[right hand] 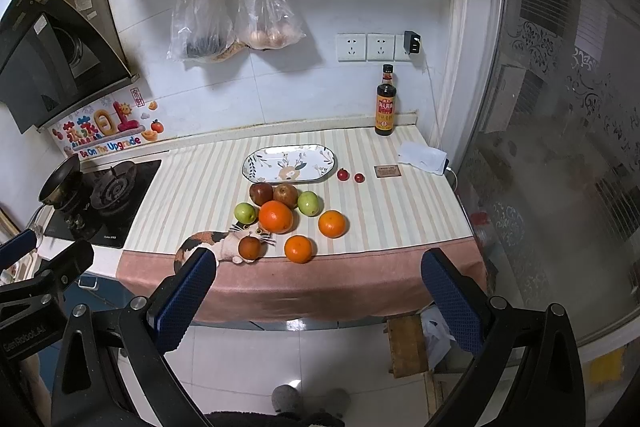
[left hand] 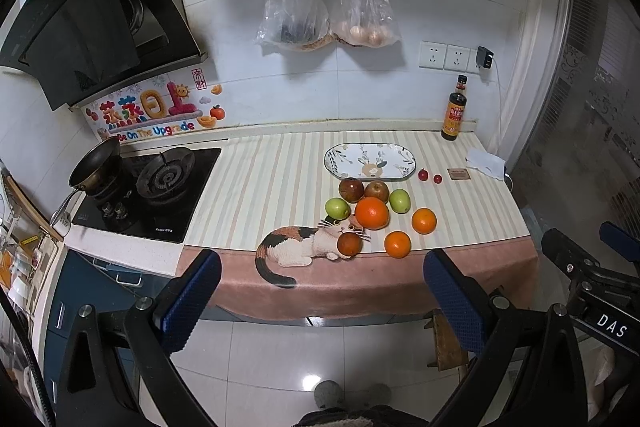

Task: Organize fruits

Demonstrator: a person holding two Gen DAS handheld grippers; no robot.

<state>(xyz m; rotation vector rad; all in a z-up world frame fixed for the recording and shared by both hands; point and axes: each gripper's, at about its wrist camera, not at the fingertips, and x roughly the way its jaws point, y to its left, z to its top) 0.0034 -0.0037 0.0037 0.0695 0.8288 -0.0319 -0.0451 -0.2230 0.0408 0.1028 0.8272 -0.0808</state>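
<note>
Your left claw (left hand: 320,301) and right claw (right hand: 318,301) both tilt downward, side by side, jaws spread wide with nothing held between their blue pads.

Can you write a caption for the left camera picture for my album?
Oranges, apples and an empty plate wait on the striped cloth.

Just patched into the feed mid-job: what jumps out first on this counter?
A cluster of fruit, oranges, green and red ones, sits near the front edge of the striped cloth, partly over its printed cat. Just behind it lies an empty oval plate, with two small red fruits to its right. Both the left gripper and right gripper hover open, short of the counter.
</note>
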